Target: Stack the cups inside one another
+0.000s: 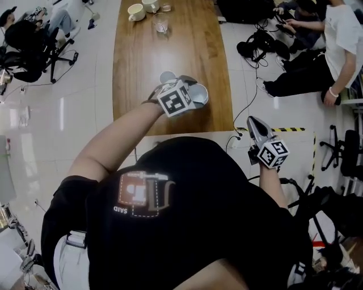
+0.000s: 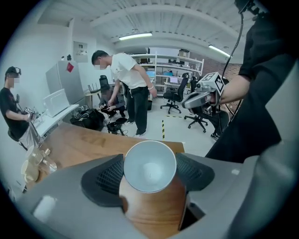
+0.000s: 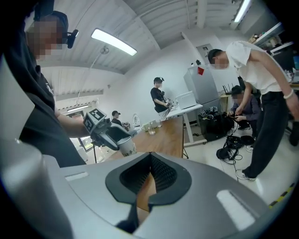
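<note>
The left tongs (image 2: 149, 175) pinch a white paper cup (image 2: 148, 161) by its sides, one dark ribbed pad pressed to each flank, and the cup's open mouth faces back along the tongs. In the right gripper view the cup (image 3: 126, 146) is clear of the wood and held roughly upright, with some print on its wall. From the head view it hangs over the near end of the wooden tabletop (image 1: 170, 54). Just beyond it there is another pale round rim (image 1: 167, 76), but I cannot tell whether that is a second cup.

The right tongs (image 3: 150, 172) are pressed together with nothing between them. They are held well apart from the cup, off the tabletop's near right corner, above the tiled floor and a strip of yellow-and-black tape (image 1: 289, 129).

At the far end of the tabletop stand a cream mug (image 1: 136, 11), a second cream vessel (image 1: 151, 5) and a clear glass (image 1: 160, 24). Off to the right a person in a white shirt (image 1: 343, 39) bends over, and to the left another person sits in an office chair (image 1: 34, 48).
</note>
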The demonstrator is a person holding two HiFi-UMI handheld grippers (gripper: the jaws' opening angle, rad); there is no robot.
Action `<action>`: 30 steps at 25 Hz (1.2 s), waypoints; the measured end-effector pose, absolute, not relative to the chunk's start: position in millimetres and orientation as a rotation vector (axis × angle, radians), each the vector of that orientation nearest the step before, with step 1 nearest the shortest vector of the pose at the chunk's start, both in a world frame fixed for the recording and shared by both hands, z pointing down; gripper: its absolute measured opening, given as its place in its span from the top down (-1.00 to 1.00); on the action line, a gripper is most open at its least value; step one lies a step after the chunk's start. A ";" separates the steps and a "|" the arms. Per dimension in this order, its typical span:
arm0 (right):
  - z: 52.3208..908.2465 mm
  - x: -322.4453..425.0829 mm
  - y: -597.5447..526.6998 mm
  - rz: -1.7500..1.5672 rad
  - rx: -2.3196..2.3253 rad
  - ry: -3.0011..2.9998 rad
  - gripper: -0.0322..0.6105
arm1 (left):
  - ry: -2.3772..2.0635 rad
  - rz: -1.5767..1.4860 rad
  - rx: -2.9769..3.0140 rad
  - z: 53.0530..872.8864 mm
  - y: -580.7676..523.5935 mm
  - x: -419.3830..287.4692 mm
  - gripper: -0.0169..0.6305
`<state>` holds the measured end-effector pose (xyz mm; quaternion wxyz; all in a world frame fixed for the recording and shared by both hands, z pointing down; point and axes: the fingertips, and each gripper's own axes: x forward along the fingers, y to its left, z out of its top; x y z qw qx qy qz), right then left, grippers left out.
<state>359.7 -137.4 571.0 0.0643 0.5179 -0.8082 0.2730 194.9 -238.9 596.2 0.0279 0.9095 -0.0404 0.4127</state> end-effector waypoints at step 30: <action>539.0 281.5 -201.2 0.671 1.280 -2.601 0.85 | -1.011 -0.033 2.487 512.6 -232.8 -74.0 0.63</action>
